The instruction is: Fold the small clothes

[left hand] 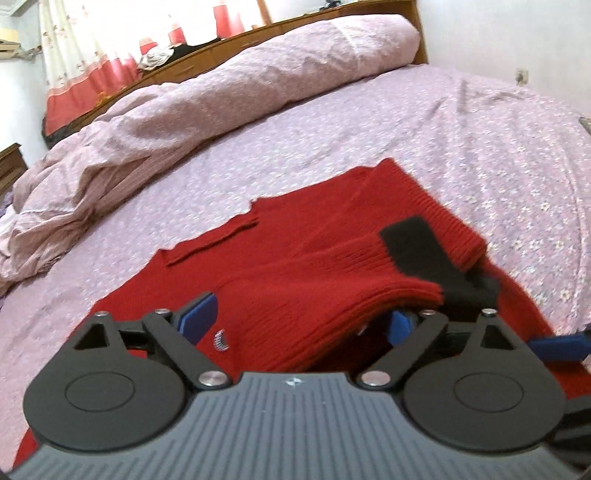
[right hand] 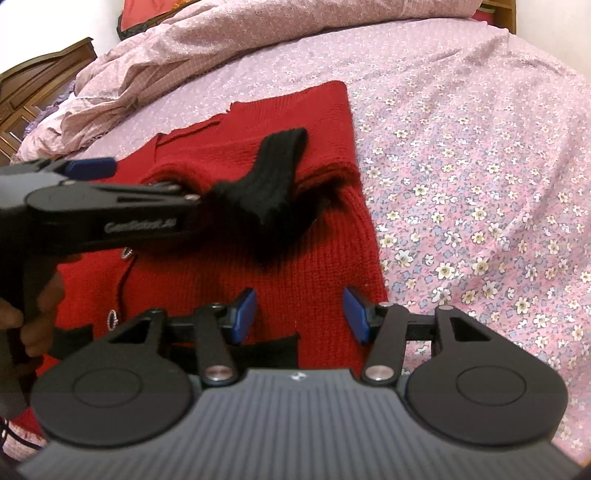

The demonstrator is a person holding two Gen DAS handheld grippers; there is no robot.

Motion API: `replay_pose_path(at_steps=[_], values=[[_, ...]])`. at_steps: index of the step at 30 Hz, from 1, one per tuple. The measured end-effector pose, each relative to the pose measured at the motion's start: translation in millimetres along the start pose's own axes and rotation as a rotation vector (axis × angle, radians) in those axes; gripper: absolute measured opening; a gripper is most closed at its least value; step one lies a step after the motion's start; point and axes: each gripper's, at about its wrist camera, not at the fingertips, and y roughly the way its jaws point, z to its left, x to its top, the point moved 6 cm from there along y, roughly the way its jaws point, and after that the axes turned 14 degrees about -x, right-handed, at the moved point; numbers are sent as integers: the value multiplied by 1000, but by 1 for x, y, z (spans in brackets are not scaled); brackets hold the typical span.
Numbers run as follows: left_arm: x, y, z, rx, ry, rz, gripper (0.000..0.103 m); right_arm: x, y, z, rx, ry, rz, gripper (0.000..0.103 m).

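A small red knit cardigan with black cuffs lies on the bed; it also shows in the right wrist view. One sleeve is folded over the body, its black cuff on top, also seen from the right. My left gripper is open, its fingers spread on either side of the folded sleeve; its right pad is partly under the fabric. From the right it shows as a black tool coming in from the left. My right gripper is open and empty above the cardigan's lower part.
The bed has a pink flowered sheet. A crumpled pink duvet lies along the far side by a wooden headboard. A wooden cabinet stands at the left. A blue pad of the right gripper shows at the right edge.
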Motion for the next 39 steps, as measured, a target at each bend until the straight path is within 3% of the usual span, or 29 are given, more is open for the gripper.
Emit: replay_pose_path(at_steps=[2, 5, 7, 10, 18, 27, 33, 36, 39], values=[[1, 5, -4, -24, -1, -4, 82, 0, 1, 0, 4, -2, -1, 56], [2, 9, -6, -56, -17, -13, 60, 0, 2, -1, 8, 0, -2, 56], [3, 7, -4, -82, -43, -28, 39, 0, 2, -2, 11, 1, -2, 56], [5, -2, 4, -95, -96, -58, 28, 0, 2, -2, 14, 3, -2, 56], [2, -39, 48, -4, -274, -120, 24, 0, 2, -3, 15, 4, -3, 56], [-41, -62, 112, 127, -442, -70, 24, 0, 1, -2, 4, -1, -2, 56], [-72, -63, 142, 144, -527, -15, 26, 1, 1, 3, -10, -9, 2, 56], [-85, -63, 148, 112, -563, 8, 26, 3, 0, 3, -14, -7, 7, 56], [-95, -68, 150, 102, -564, 19, 35, 7, -4, 5, -11, -9, -2, 57]])
